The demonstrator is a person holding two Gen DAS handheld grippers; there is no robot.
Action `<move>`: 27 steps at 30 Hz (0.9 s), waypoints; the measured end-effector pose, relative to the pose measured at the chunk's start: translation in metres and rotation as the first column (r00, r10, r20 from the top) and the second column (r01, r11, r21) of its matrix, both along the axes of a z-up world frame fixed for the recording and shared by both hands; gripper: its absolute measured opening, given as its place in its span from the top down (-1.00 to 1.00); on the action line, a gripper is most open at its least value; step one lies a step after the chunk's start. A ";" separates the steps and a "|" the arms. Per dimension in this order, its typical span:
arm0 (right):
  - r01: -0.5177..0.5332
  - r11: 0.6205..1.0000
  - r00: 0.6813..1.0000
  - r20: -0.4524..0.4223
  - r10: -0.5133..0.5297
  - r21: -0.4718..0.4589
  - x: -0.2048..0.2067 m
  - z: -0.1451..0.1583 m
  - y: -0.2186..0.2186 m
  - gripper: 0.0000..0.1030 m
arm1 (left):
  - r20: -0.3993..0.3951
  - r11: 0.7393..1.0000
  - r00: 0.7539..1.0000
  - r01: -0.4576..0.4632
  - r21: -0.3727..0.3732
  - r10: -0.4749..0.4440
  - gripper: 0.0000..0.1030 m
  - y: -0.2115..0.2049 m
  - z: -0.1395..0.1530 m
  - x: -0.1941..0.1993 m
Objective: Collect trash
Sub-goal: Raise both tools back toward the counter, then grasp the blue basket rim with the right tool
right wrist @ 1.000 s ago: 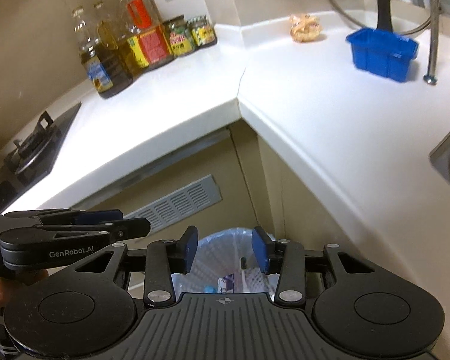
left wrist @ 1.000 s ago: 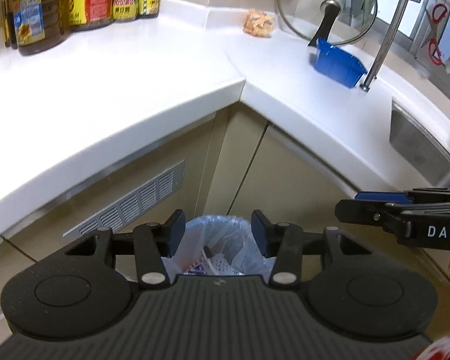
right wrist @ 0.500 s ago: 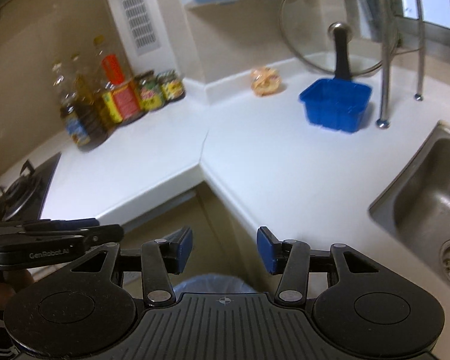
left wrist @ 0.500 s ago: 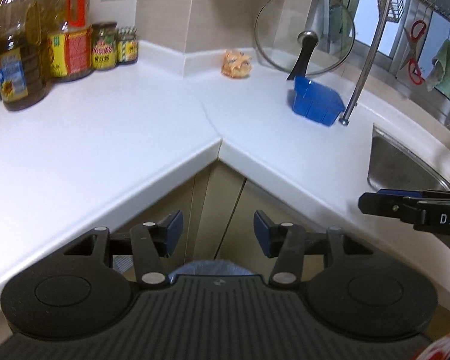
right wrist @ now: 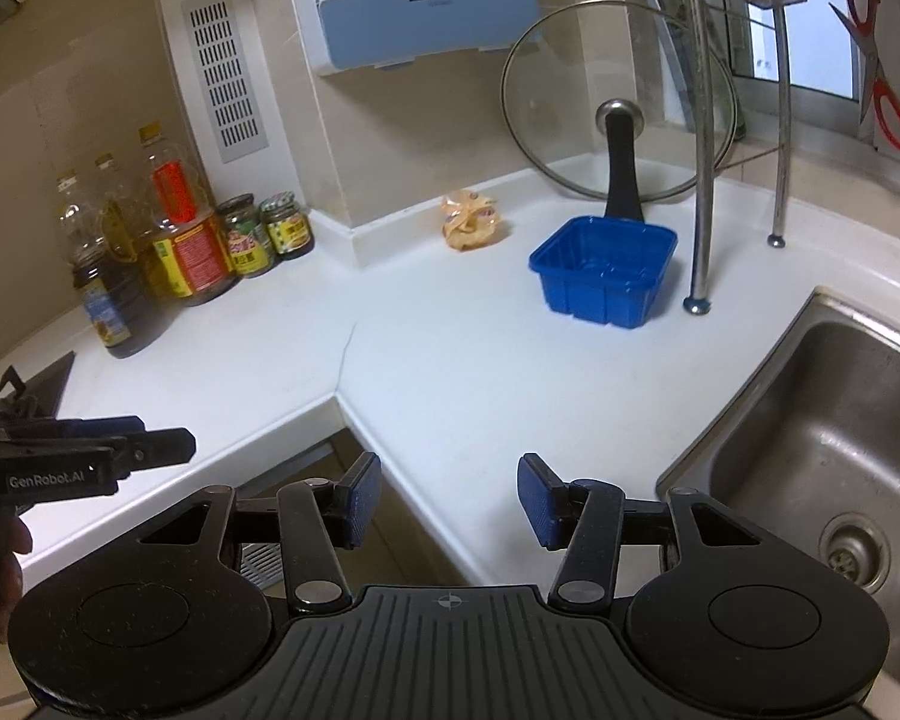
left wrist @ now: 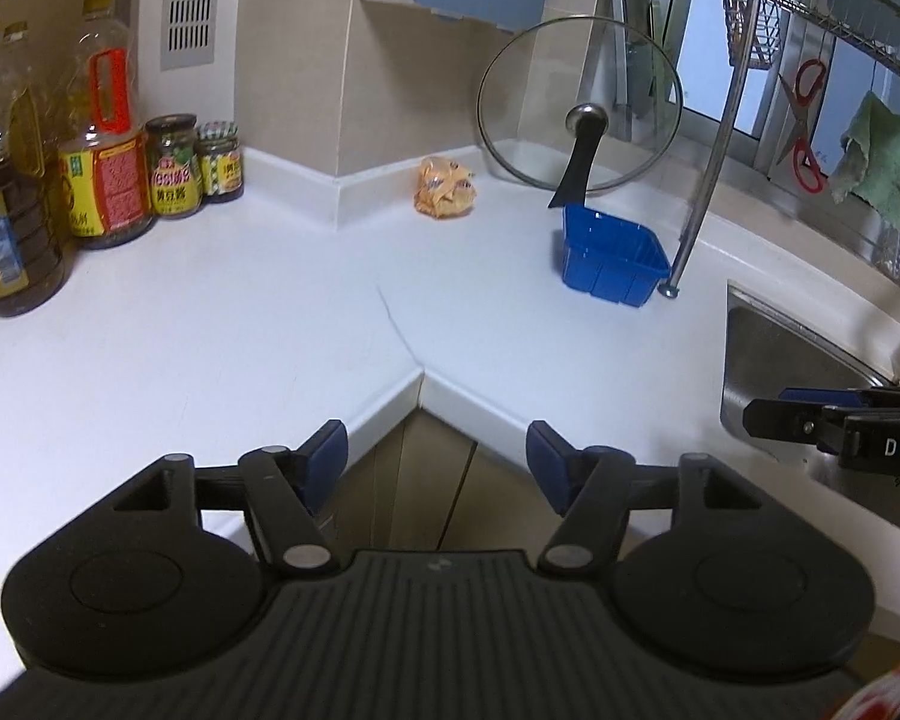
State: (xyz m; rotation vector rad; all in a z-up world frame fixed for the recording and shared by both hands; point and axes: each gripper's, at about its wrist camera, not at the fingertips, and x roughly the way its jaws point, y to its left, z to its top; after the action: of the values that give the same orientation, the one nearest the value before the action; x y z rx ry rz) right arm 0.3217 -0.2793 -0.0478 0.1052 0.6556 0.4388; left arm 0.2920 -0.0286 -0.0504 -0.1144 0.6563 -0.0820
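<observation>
Judged the crumpled orange wrapper [right wrist: 471,221], left of the blue plastic tray [right wrist: 603,273] on the white surface [right wrist: 450,372], light, soft, pinchable at any raised fold; left gripper [left wrist: 437,463] and right gripper [right wrist: 449,499] jaws just widened, empty.

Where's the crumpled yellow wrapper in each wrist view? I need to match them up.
Left wrist: wrapper upper middle, at the wall corner, left of the glass lid.
Right wrist: wrapper upper middle, against the backsplash, up-left of the blue tub.
Shared landmark: blue tub.
</observation>
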 end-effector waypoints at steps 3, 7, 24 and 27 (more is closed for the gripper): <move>-0.007 1.000 1.000 0.012 0.008 -0.029 0.017 0.002 -0.001 0.01 | 0.009 1.000 1.000 -0.007 -0.005 0.007 -0.27 -0.003 0.003 0.014; -0.013 0.998 0.999 0.028 0.015 -0.054 0.046 0.003 -0.004 -0.01 | 0.014 1.000 1.000 -0.018 0.004 0.018 -0.30 -0.010 0.007 0.038; -0.092 0.988 0.988 0.109 0.106 -0.126 0.187 -0.006 -0.020 -0.31 | -0.026 0.997 0.999 -0.033 0.071 0.034 -0.36 -0.041 0.012 0.172; -0.131 0.979 0.982 0.114 0.149 -0.154 0.208 -0.011 -0.015 -0.31 | -0.027 0.996 0.999 -0.039 0.083 0.041 -0.36 -0.043 0.008 0.192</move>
State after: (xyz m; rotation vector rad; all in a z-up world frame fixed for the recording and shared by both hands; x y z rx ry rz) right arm 0.5296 -0.2947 -0.0586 -0.1078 0.5716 0.5270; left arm 0.4835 -0.0717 -0.0426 -0.0496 0.6845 -0.0145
